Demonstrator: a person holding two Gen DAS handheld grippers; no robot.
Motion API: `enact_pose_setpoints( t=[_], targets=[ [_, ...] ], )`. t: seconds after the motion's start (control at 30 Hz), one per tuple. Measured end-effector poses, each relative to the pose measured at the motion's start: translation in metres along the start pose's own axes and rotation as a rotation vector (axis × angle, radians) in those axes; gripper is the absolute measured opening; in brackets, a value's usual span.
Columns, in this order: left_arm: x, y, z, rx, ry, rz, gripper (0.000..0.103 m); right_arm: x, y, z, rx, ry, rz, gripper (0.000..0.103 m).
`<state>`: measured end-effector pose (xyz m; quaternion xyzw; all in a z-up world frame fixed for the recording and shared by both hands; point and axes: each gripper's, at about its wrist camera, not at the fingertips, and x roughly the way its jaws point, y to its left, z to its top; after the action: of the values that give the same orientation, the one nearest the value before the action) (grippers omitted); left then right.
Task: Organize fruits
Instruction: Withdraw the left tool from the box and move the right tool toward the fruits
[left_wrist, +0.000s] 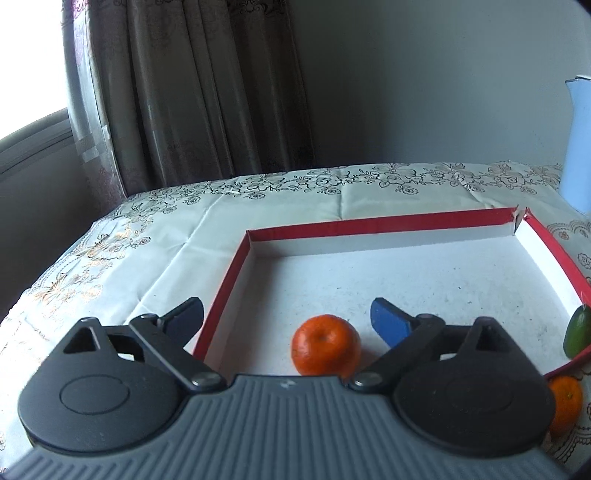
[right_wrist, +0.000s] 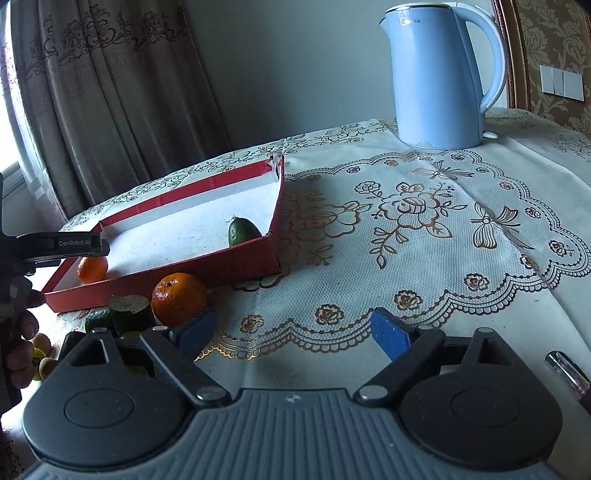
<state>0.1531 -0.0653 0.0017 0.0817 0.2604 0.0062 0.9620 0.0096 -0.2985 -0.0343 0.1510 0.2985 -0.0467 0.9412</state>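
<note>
The left tongs (left_wrist: 288, 317) gape wide, released around the round orange tangerine (left_wrist: 325, 345) resting inside the shallow red cardboard box (left_wrist: 369, 224). Best back straight out without nudging it. The right tongs (right_wrist: 293, 330) hang open, empty, near another orange tangerine (right_wrist: 180, 298) on the lace-patterned surface (right_wrist: 424, 229). The left tool reads "GenRobot.AI"; the pale blue kettle (right_wrist: 439, 77) appears to read "Midea".

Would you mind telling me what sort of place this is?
Probably a room in a home: a table under a floral tablecloth, an electric kettle on it, and patterned curtains by a window.
</note>
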Motion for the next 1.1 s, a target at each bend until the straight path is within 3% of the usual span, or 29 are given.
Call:
enact_pose_setpoints(
  t=[0.2,0.33,0.43,0.67,0.83,1.1],
  targets=[
    [-0.049,0.030,-0.011,-0.031,-0.023,-0.041,0.103,-0.001,-0.003,0.000,0.013,-0.004,0.010,0.093],
    [-0.086,0.071,-0.040,-0.089,-0.030,-0.046,0.103,-0.005,-0.006,-0.001,0.032,-0.026,0.027,0.092],
    [-0.101,0.099,-0.066,-0.142,-0.023,-0.011,0.103,-0.011,-0.005,-0.003,0.015,-0.072,0.053,0.092],
    [-0.096,0.132,-0.111,-0.204,0.026,0.032,0.103,-0.027,0.024,-0.013,-0.119,-0.117,0.104,0.092],
    [-0.100,0.142,-0.115,-0.253,0.007,0.001,0.103,-0.037,0.065,-0.031,-0.327,-0.152,0.103,0.092],
    [-0.102,0.140,-0.117,-0.244,-0.009,-0.022,0.103,-0.025,0.093,-0.037,-0.431,-0.086,0.126,0.092]
  ],
)
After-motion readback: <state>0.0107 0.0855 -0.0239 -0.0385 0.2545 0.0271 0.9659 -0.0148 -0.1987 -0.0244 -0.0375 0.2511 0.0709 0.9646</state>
